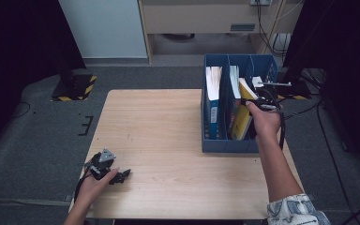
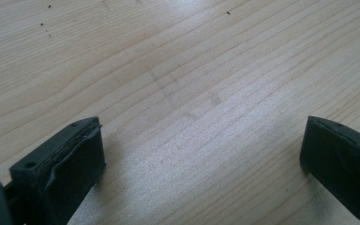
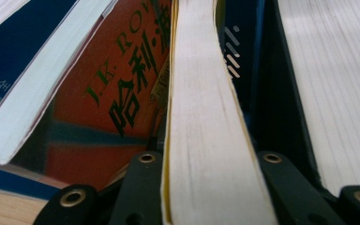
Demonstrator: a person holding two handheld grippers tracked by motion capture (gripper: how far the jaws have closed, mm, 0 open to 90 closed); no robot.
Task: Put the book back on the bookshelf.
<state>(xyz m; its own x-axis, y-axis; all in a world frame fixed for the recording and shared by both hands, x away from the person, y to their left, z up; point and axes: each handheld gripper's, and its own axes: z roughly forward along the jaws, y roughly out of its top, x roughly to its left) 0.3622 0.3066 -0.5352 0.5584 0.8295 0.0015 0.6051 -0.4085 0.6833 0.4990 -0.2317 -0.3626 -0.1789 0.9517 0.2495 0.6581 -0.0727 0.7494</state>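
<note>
Firmly clamped across its page block, the yellow paperback [image 3: 206, 117] in the right gripper [image 1: 261, 104] looks light but floppy, best pinched near its spine, while the left gripper [image 2: 201, 154] rests spread open on the table [image 1: 168, 131].

Four books [image 1: 240, 123], one file box [image 1: 228, 146]

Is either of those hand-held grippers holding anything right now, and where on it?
The right hand-held gripper clamps the yellow-covered book across its page edge, inside the blue file box. The left hand-held gripper holds nothing.
</note>
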